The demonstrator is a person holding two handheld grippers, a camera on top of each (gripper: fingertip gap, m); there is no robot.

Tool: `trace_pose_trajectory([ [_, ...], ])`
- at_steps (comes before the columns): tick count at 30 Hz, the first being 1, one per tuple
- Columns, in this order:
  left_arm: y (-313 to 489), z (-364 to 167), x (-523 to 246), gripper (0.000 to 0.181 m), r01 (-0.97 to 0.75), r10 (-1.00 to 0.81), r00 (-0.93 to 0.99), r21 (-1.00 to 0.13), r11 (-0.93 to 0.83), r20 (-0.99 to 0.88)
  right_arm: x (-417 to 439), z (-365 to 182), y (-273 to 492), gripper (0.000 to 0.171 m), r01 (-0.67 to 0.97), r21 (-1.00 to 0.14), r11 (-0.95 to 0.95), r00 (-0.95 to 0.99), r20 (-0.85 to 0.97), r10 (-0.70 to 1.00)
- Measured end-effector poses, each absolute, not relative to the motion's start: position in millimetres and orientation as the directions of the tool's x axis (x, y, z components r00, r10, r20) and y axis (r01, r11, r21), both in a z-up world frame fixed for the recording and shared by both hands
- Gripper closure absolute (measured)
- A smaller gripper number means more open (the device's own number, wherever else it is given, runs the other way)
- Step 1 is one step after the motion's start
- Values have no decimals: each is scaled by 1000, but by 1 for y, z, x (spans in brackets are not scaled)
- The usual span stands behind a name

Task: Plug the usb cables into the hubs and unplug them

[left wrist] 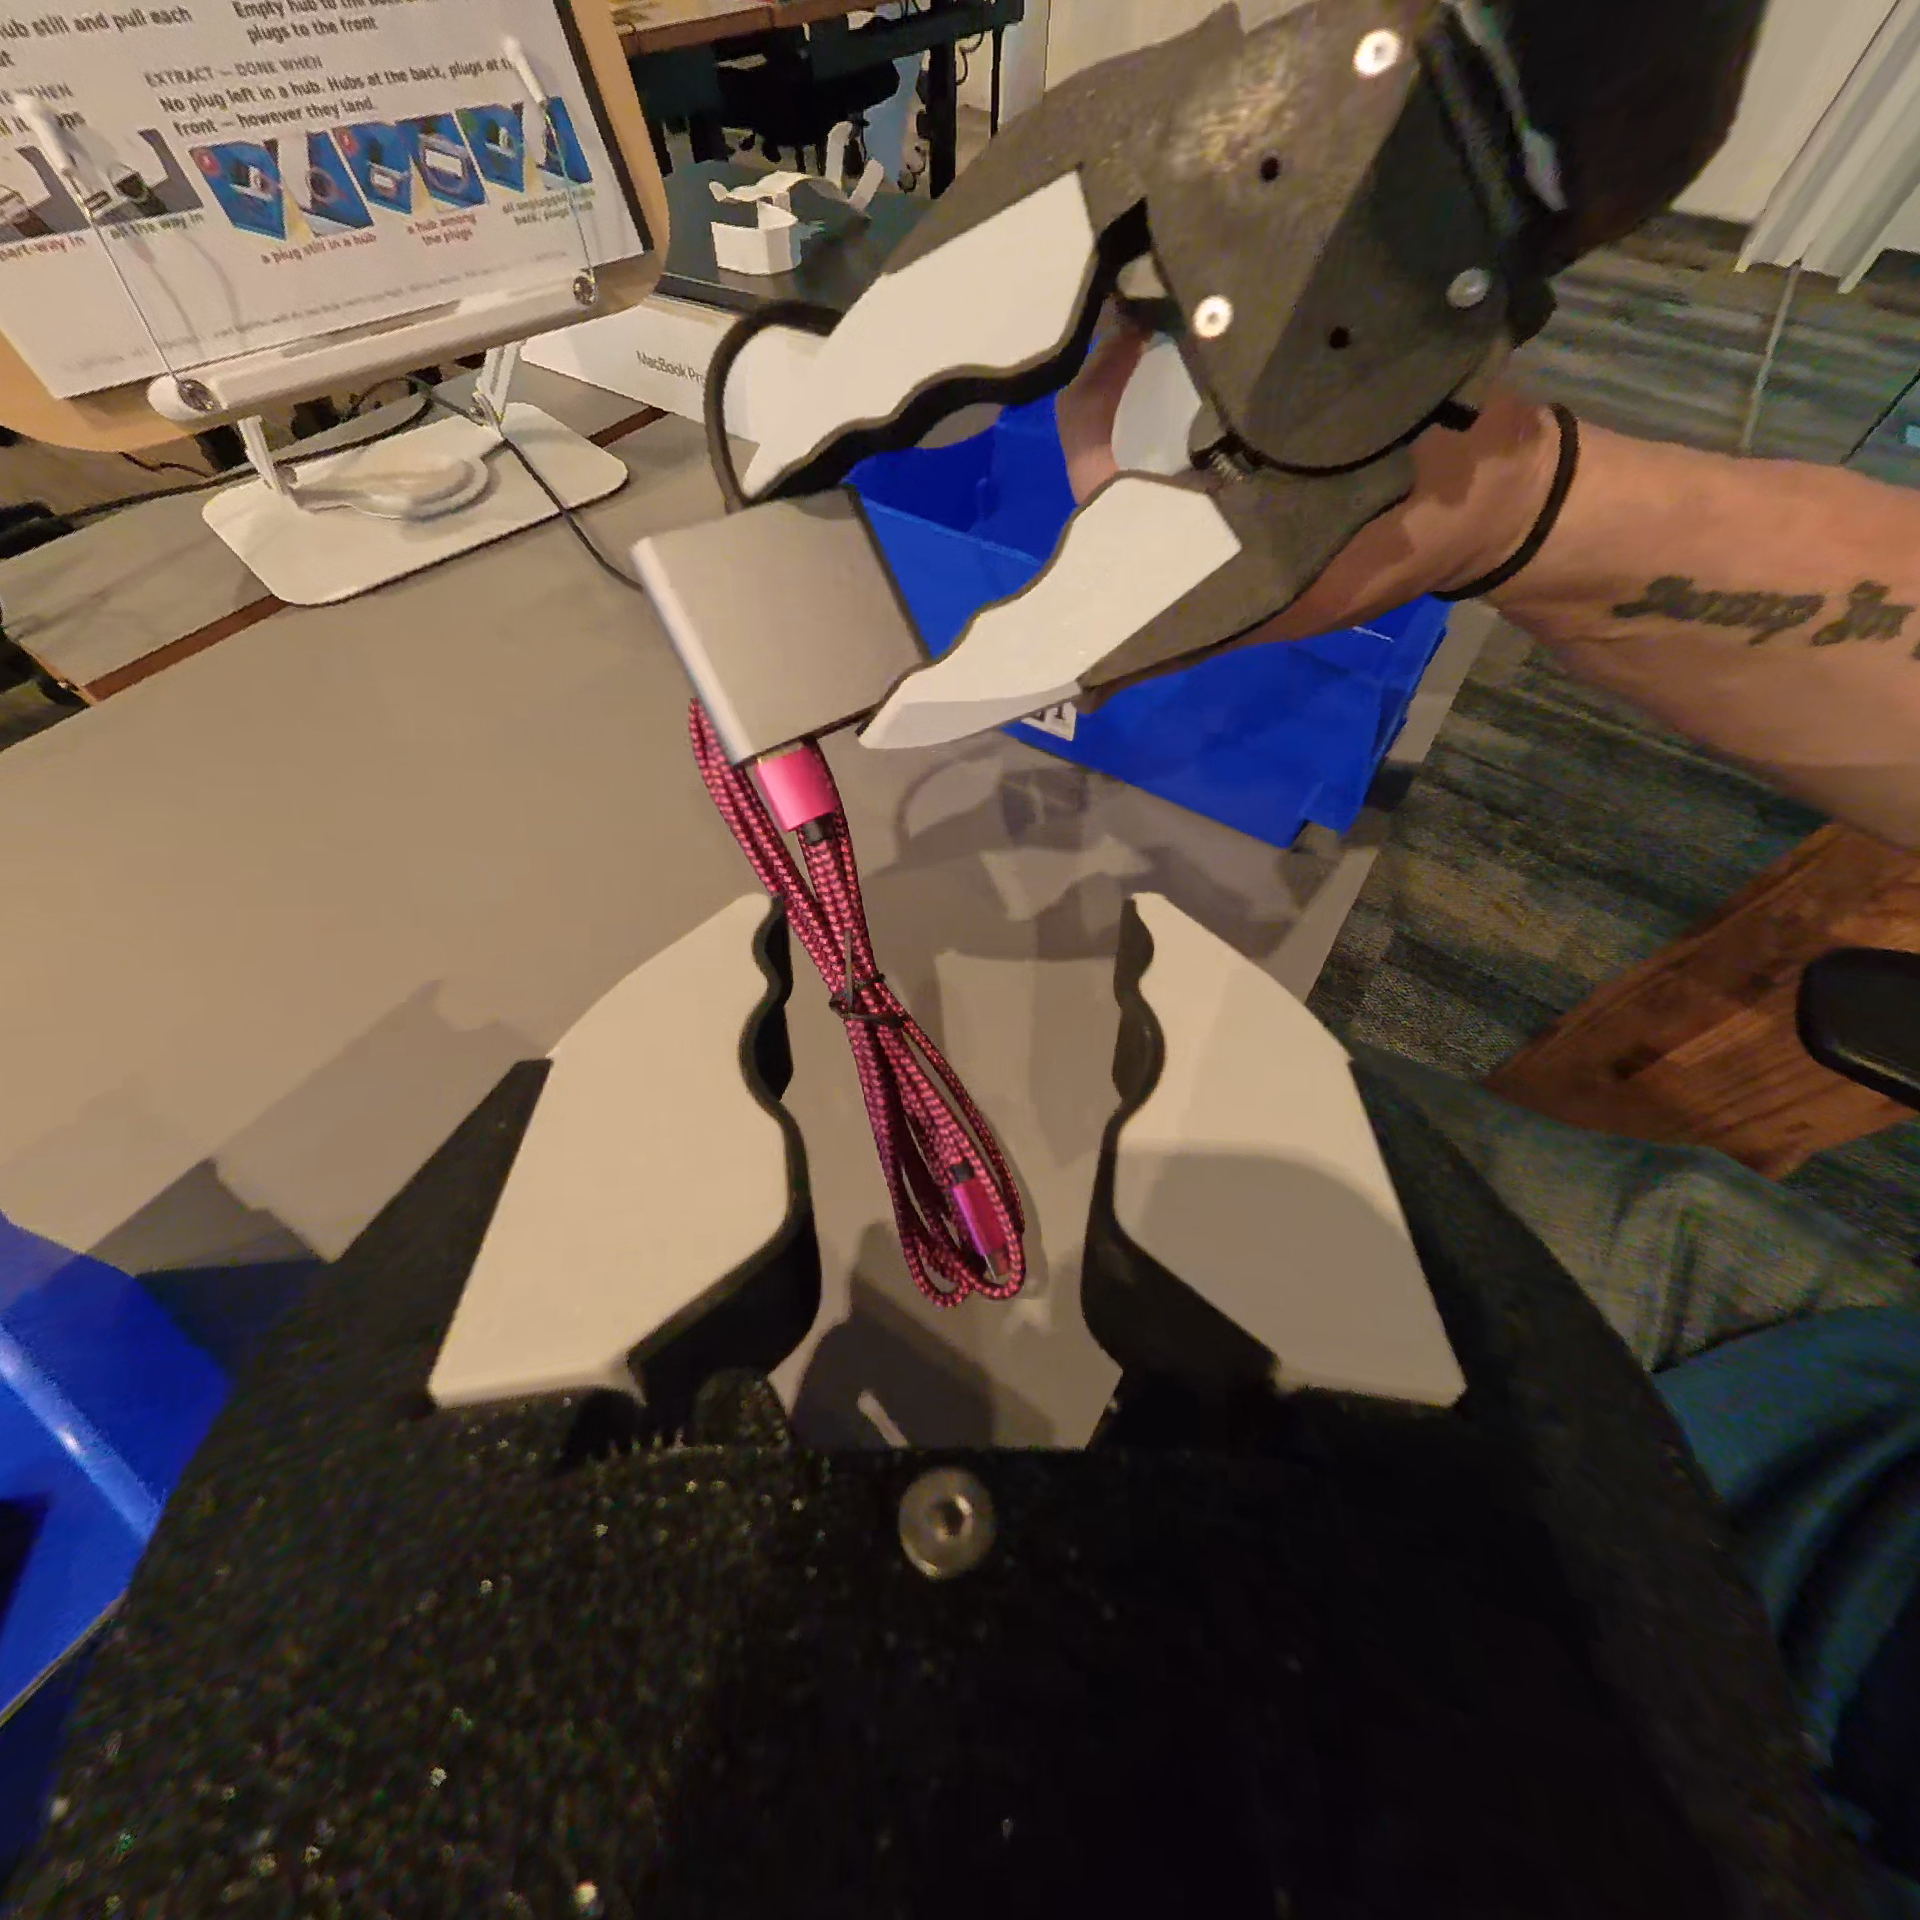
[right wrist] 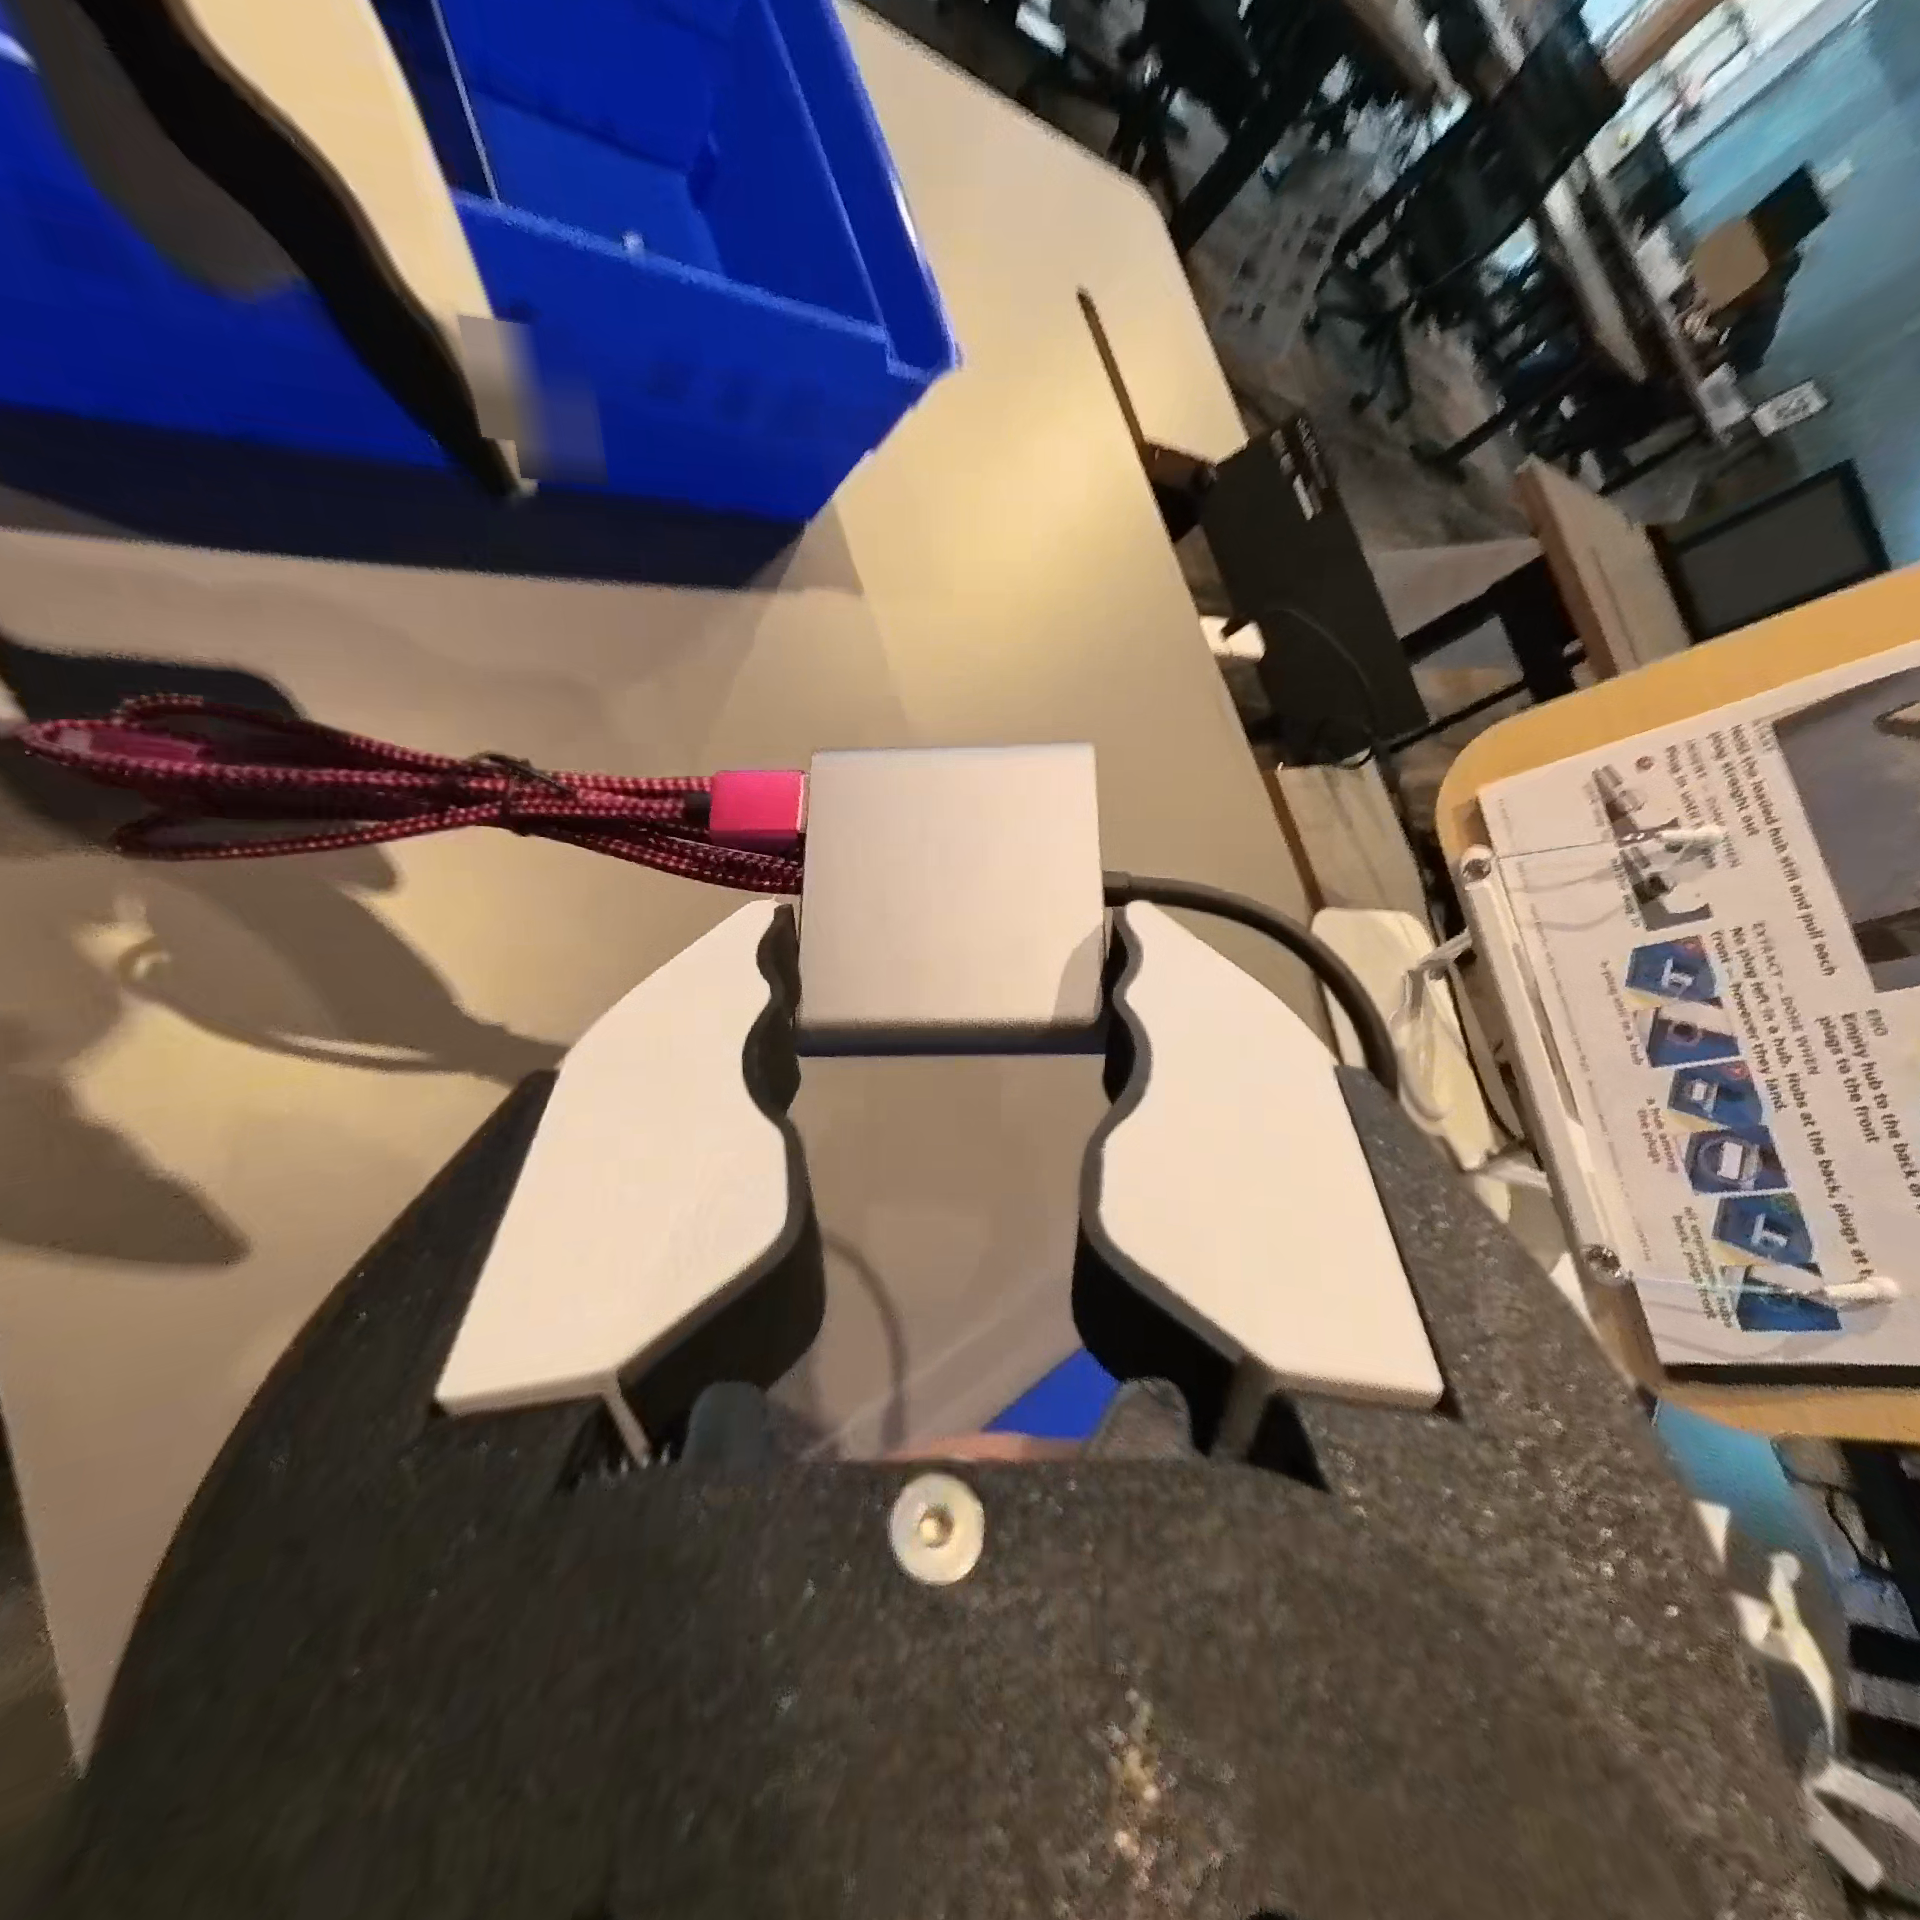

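Note:
My right gripper (right wrist: 951, 914) is shut on a flat grey hub (right wrist: 951, 883) and holds it above the table. A pink plug (right wrist: 758, 816) sits in the hub's side, and its red braided cable (right wrist: 364, 800) trails off in a tied bundle. In the left wrist view the right gripper (left wrist: 810, 603) holds the hub (left wrist: 769, 623) up, with the plug (left wrist: 795, 790) pointing down. The cable bundle (left wrist: 883, 1039) hangs between the fingers of my open left gripper (left wrist: 948, 920), which does not grip it. The hub's own dark lead (right wrist: 1278, 935) curves off to the right.
A blue bin (left wrist: 1195, 707) stands on the grey table (left wrist: 312, 883) behind the hub, and another blue bin (left wrist: 62, 1403) is at the near left. An instruction board on a white stand (left wrist: 312, 208) stands at the back. A person's forearm (left wrist: 1714, 582) is at the right.

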State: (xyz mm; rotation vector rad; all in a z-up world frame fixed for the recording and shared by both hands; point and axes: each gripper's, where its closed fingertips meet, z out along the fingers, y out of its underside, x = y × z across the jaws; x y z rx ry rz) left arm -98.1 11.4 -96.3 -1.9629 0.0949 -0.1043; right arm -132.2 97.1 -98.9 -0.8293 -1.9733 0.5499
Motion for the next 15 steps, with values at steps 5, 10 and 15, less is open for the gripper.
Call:
trace_pose_trajectory([
  [5,15,-87,-96,129,114,-153,974,-945,-308,167,-126,-79,77,115,203,-678,707,-338,629,700],
  [10,13,-79,-105,138,263,-166,936,-931,-255,310,-120,-70,58,115,120,-671,731,-328,669,667],
  [15,4,-65,-99,141,447,-318,803,-862,-238,505,-113,-55,49,115,61,-687,724,-322,673,666],
])
